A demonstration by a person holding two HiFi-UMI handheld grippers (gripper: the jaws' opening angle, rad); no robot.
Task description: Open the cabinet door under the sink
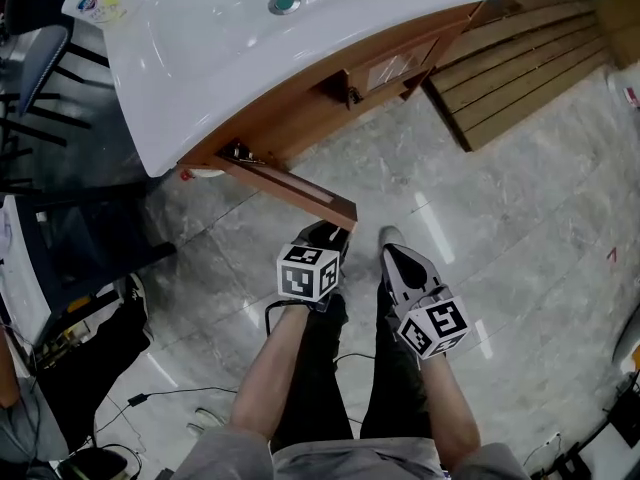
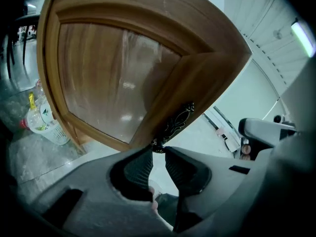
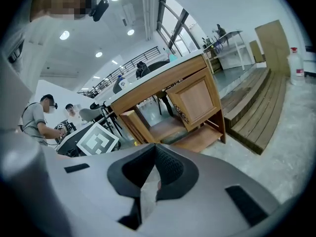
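- Head view: the cabinet door (image 1: 298, 189) under the white sink (image 1: 230, 63) stands swung out from the cabinet's left end over the tiled floor (image 1: 520, 218). The left hand-held gripper (image 1: 330, 231) is at the door's free edge. The right hand-held gripper (image 1: 391, 238) is just beside it, apart from the door.
- Left gripper view: the jaws pinch the lower end of the door's dark ornate handle (image 2: 176, 124).
- Right gripper view: the jaws are pressed together with nothing between them, pointing at the open wooden cabinet (image 3: 170, 127).
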